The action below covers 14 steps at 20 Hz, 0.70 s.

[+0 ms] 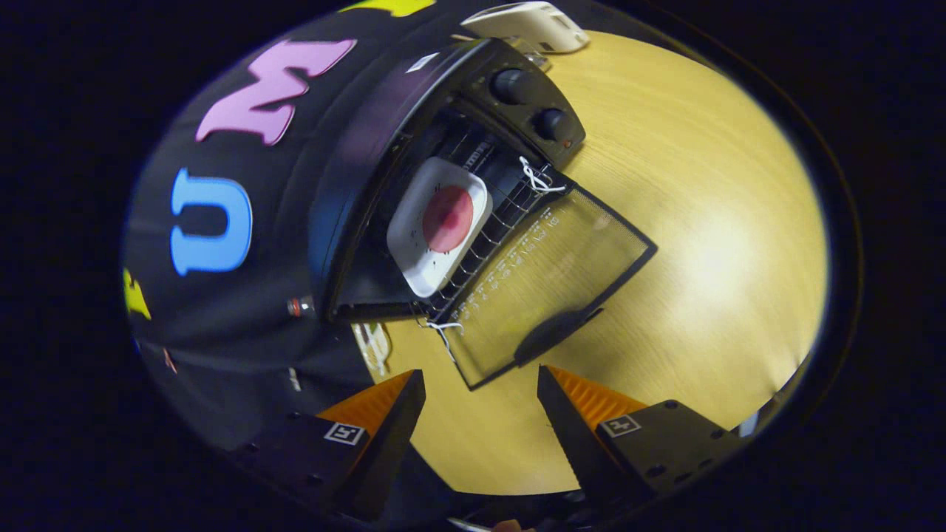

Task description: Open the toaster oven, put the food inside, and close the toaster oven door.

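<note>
The black toaster oven (384, 148) stands on the wooden table (702, 244) with its glass door (547, 281) folded down flat toward me. A white square plate (414, 244) carrying a round pink piece of food (448, 218) rests on the wire rack (502, 214) inside the oven. The door's dark handle (554, 332) lies just ahead of my fingers. My gripper (480, 380) is open, nothing between its fingers, hovering above the table a little short of the door's front edge.
Two black knobs (532, 103) sit on the oven's control panel. White string ties (539, 177) hang at the door hinges. A white device (528, 26) lies behind the oven. Bare wooden tabletop stretches beside the door.
</note>
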Each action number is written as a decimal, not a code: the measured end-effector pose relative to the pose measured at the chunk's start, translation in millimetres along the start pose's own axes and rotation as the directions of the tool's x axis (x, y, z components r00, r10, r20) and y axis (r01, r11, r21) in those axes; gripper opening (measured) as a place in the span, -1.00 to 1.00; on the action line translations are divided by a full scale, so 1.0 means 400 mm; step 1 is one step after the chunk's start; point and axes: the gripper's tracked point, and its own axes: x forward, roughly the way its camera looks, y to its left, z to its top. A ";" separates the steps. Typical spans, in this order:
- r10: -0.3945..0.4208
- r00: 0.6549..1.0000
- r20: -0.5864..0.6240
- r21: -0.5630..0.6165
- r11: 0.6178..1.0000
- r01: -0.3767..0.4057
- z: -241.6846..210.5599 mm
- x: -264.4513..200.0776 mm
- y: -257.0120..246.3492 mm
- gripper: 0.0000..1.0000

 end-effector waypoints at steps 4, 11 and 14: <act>-0.145 0.984 0.100 -0.414 0.893 0.174 -0.018 -0.013 -0.116 0.97; -0.195 0.963 0.189 -0.643 0.716 0.271 -0.047 0.083 -0.176 0.98; -0.222 0.956 0.190 -0.661 0.691 0.292 -0.060 0.142 -0.190 0.98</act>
